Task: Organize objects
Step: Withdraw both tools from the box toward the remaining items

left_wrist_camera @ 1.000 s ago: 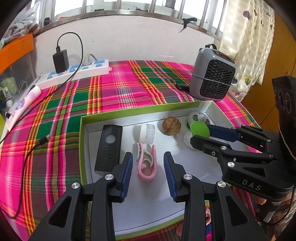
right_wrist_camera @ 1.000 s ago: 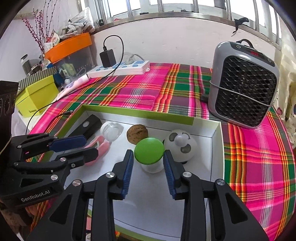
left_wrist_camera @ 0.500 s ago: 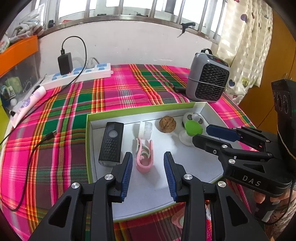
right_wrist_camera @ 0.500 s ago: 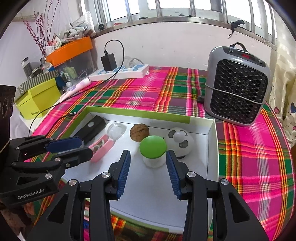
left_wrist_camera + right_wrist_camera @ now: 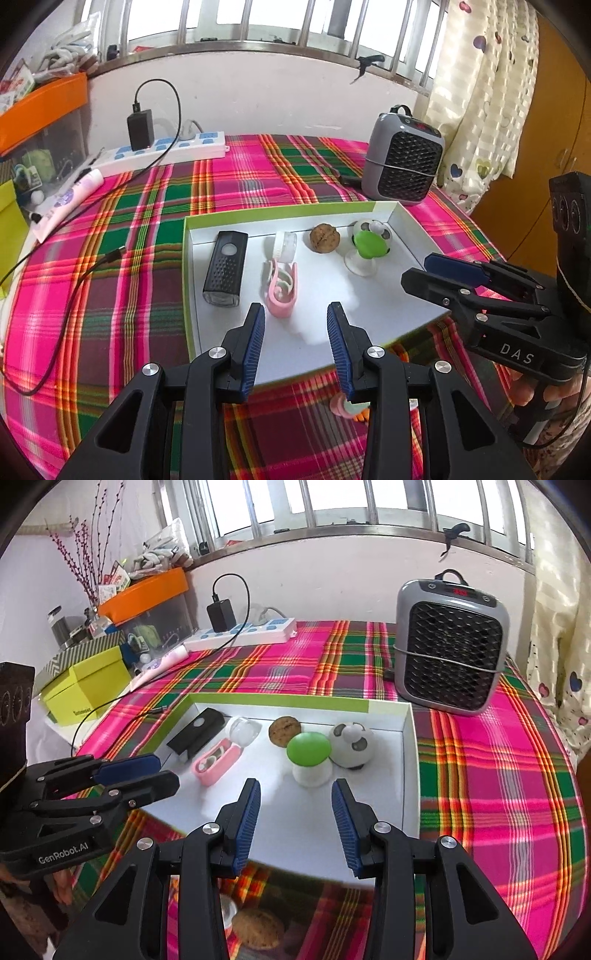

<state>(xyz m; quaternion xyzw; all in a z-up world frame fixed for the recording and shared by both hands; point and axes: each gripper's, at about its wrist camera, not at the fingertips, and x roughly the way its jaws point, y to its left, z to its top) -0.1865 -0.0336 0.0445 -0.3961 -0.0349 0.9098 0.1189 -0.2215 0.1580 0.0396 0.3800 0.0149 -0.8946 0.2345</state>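
A white tray with a green rim (image 5: 258,218) (image 5: 280,700) lies on the plaid cloth. In it are a black device (image 5: 225,266) (image 5: 195,734), a pink clip case (image 5: 281,286) (image 5: 217,758), a clear round jar (image 5: 285,246) (image 5: 242,731), a walnut (image 5: 324,238) (image 5: 283,731), a green-capped mushroom toy (image 5: 366,249) (image 5: 309,757) and a white panda ball (image 5: 351,744). My left gripper (image 5: 295,345) is open and empty over the tray's near edge. My right gripper (image 5: 295,823) is open and empty, short of the mushroom toy.
A grey heater (image 5: 402,166) (image 5: 448,646) stands behind the tray's right corner. A power strip with a black charger (image 5: 162,147) (image 5: 240,633) lies at the back. Small objects (image 5: 251,923) show under my right gripper at the near table edge. A yellow box (image 5: 85,690) sits left.
Both grippers have drawn back and up from the tray. The right gripper has left the mushroom toy standing in the tray. Nothing in the tray has shifted.
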